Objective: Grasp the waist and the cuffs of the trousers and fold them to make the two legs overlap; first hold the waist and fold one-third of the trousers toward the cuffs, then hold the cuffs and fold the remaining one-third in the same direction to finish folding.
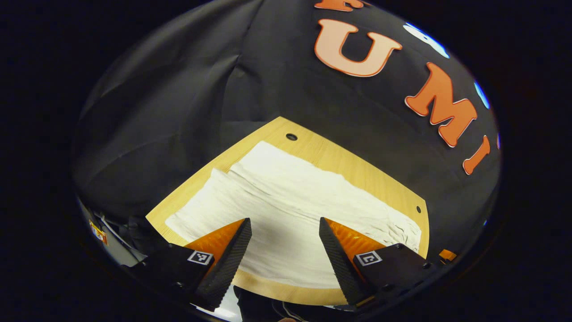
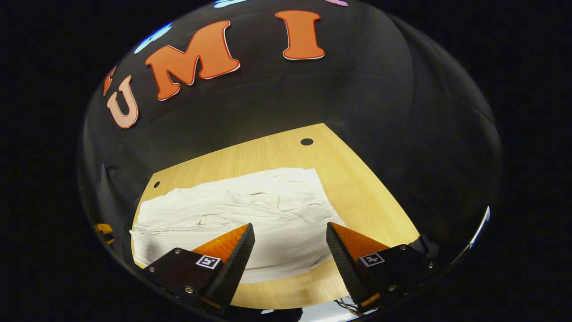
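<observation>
In the left gripper view, the white trousers [image 1: 286,205] lie spread flat on a wooden table [image 1: 357,165], running from the table's left edge across to its right corner. A fold line crosses the cloth near the left end, and the right end is bunched into small wrinkles. A small round hole [image 1: 291,137] sits in the bare wood beyond the trousers, and another hole [image 1: 418,209] lies near the right edge. The left gripper [image 1: 285,232] hangs above the near part of the cloth with its fingers spread wide and nothing between them.

In the right gripper view, the trousers [image 2: 232,210] stretch from the table's left edge to about the middle, with creases across the top. Bare table [image 2: 357,188] shows to the right of the cloth and along the near edge. One hole [image 2: 156,184] sits at the far left corner, and one hole [image 2: 306,141] sits at the far right. The right gripper [image 2: 290,235] hovers over the right end of the trousers, its fingers parted and empty.
</observation>
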Tool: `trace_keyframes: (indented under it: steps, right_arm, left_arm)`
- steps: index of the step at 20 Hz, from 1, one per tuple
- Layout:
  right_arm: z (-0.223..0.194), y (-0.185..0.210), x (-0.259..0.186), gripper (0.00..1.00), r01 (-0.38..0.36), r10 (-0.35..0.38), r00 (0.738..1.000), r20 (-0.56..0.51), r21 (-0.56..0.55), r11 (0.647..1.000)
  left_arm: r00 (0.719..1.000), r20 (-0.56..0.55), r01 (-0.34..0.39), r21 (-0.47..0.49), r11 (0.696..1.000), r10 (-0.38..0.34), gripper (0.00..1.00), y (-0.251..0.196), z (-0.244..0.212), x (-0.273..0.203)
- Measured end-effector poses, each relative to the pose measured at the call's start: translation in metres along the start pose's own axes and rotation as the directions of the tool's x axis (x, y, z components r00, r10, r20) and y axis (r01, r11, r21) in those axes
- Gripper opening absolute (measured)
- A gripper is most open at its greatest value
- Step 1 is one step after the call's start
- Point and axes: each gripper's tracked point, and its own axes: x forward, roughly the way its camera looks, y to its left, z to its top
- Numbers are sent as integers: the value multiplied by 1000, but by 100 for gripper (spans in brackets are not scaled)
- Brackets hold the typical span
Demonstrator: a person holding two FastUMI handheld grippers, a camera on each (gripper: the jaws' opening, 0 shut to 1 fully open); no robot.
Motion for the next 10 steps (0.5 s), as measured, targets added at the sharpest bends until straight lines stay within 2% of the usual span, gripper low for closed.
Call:
trace_keyframes:
  steps: [5,10]
  right_arm:
    - [-23,0,17,95,26,-19,994,-107,67,997]
    - [-47,-1,36,94,39,-18,983,-182,116,992]
  left_arm:
    - [991,-133,-48,-147,988,29,100,62,-26,26]
    - [974,-222,-111,-289,951,46,97,122,-52,34]
